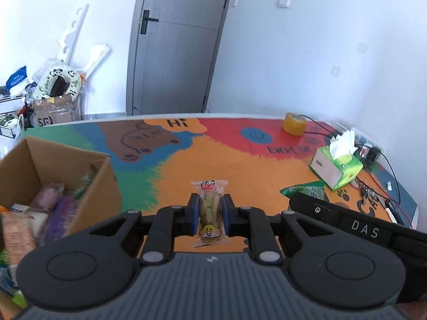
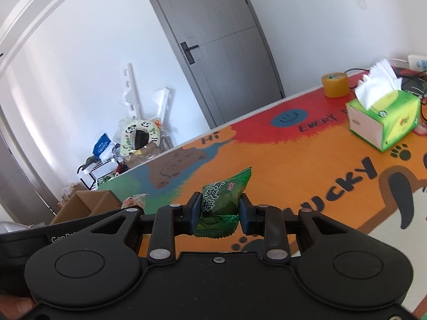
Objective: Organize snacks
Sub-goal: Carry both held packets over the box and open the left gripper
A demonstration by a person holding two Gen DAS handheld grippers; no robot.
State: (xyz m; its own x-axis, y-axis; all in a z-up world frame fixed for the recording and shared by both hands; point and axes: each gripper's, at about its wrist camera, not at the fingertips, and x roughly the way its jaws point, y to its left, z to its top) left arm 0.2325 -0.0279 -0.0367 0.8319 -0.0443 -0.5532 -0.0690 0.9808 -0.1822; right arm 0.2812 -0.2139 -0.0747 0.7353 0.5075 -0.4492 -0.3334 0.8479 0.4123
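Observation:
My left gripper [image 1: 210,208] is shut on a clear-wrapped yellow snack bar [image 1: 210,208] with a cartoon sticker, held above the colourful table mat [image 1: 240,170]. To its left stands an open cardboard box [image 1: 101,176] with several snack packs inside. My right gripper [image 2: 219,210] is shut on a green plum snack packet [image 2: 221,202], also lifted over the mat [image 2: 293,170]. In the left wrist view the right gripper's body and the green packet [image 1: 307,189] show at the right. The cardboard box [image 2: 80,205] and the left hand's snack bar [image 2: 134,200] appear at the left of the right wrist view.
A green tissue box [image 1: 336,165] [image 2: 384,122] and a yellow tape roll [image 1: 295,124] [image 2: 335,85] sit at the table's far right, with cables [image 1: 389,165] and a power strip. Beyond the table are a grey door [image 1: 176,45] and a pile of clutter [image 1: 53,93] by the wall.

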